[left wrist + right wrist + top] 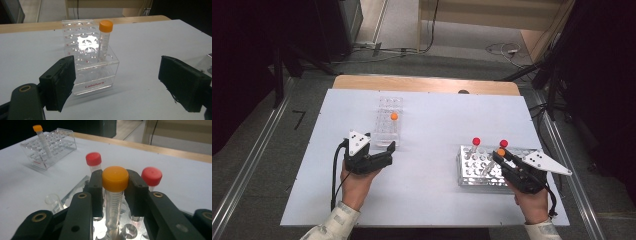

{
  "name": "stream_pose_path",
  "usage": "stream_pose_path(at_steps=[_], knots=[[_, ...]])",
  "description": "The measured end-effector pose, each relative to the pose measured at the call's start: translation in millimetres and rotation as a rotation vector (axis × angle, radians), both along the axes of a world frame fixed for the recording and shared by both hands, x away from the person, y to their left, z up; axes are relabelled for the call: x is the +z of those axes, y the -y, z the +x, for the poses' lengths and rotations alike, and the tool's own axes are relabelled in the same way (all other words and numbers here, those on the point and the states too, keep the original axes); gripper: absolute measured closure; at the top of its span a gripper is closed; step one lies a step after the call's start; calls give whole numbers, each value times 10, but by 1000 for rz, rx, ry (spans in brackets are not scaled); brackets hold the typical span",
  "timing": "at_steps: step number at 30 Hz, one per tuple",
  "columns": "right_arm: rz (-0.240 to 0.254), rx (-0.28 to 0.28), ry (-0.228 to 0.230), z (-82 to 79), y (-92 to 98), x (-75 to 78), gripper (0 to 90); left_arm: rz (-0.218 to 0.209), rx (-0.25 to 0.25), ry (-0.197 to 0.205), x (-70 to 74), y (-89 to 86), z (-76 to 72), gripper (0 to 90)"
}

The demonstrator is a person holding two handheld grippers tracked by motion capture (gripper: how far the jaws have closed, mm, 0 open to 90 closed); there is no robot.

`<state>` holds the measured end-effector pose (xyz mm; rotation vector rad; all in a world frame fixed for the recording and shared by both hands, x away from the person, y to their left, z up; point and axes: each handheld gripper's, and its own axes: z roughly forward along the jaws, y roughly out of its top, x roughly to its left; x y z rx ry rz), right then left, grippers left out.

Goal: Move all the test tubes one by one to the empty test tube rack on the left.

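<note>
My right gripper [498, 155] [115, 185] is shut on an orange-capped tube [501, 151] [115, 179], its pads [96, 185] pressing on the cap from both sides. The tube stands upright over a clear rack [472, 174] at the right of the table, its lower end in a hole. Two red-capped tubes [476, 141] [504, 143] stand in that rack's far row. My left gripper [388, 150] [116, 82] is open, jaws wide, just in front of a second clear rack [387, 127] [96, 77]. That rack holds one upright orange-capped tube [394, 116] [105, 35].
The white table top [432, 130] has a wooden strip [422, 83] along its far edge. Beyond it lie floor cables [502, 49] and dark stands. In the right gripper view the second rack [53, 143] sits at the far left.
</note>
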<state>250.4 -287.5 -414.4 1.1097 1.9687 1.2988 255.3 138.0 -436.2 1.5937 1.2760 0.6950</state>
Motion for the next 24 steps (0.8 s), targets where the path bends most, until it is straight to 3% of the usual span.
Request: stream_pose_path(at_steps=[10, 16, 24], knots=[[31, 6, 47, -49, -3, 329, 667, -3, -3, 3, 4, 2, 0, 151], [44, 57, 67, -28, -161, 495, 667, -3, -13, 6, 13, 27, -5, 153], [33, 109, 52, 56, -421, 485, 668, -9, -15, 15, 29, 28, -12, 154]])
